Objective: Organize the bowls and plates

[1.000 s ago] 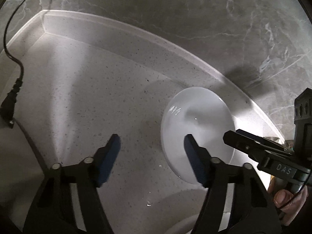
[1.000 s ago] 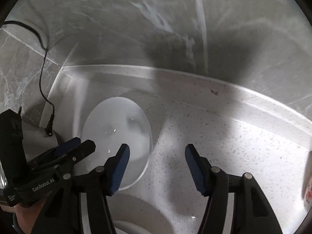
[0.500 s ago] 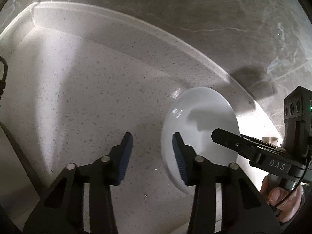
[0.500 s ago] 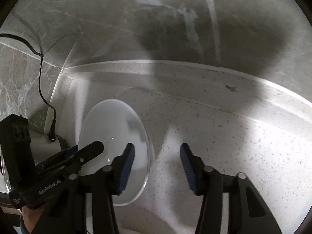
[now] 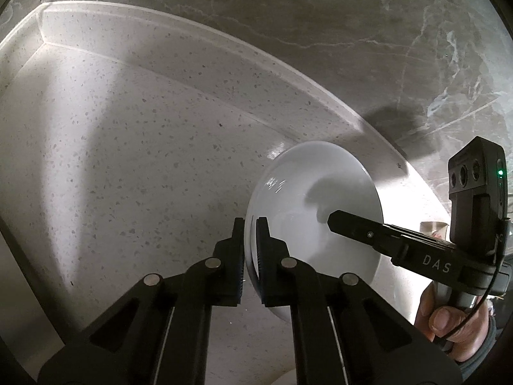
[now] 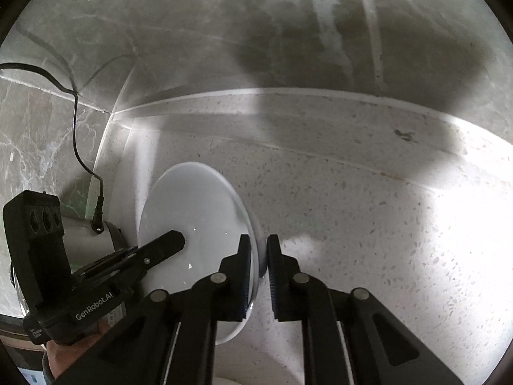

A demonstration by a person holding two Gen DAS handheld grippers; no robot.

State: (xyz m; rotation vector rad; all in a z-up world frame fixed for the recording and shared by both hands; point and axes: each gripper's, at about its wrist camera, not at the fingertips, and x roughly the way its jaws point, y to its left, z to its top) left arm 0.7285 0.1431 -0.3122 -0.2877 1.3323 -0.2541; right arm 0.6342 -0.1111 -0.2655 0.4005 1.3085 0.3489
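A white plate [image 5: 314,202] is held between both grippers above the speckled countertop [image 5: 144,147]. My left gripper [image 5: 250,224] is shut on the plate's left rim. My right gripper [image 6: 259,242] is shut on the plate's right rim; the plate [image 6: 195,211] shows tilted on edge in the right wrist view. The right gripper also shows in the left wrist view [image 5: 333,219], over the plate's face. The left gripper shows in the right wrist view [image 6: 179,239], also over the plate.
A grey marble wall [image 5: 320,16] and a raised backsplash ledge [image 5: 198,48] bound the counter. A metal appliance [image 6: 86,247] with a black cable [image 6: 75,122] stands at the left corner. A curved white rim [image 6: 231,380] shows at the bottom edge.
Both grippers have closed from wide open onto opposite rims of the plate. The plate now stands more on edge than before.
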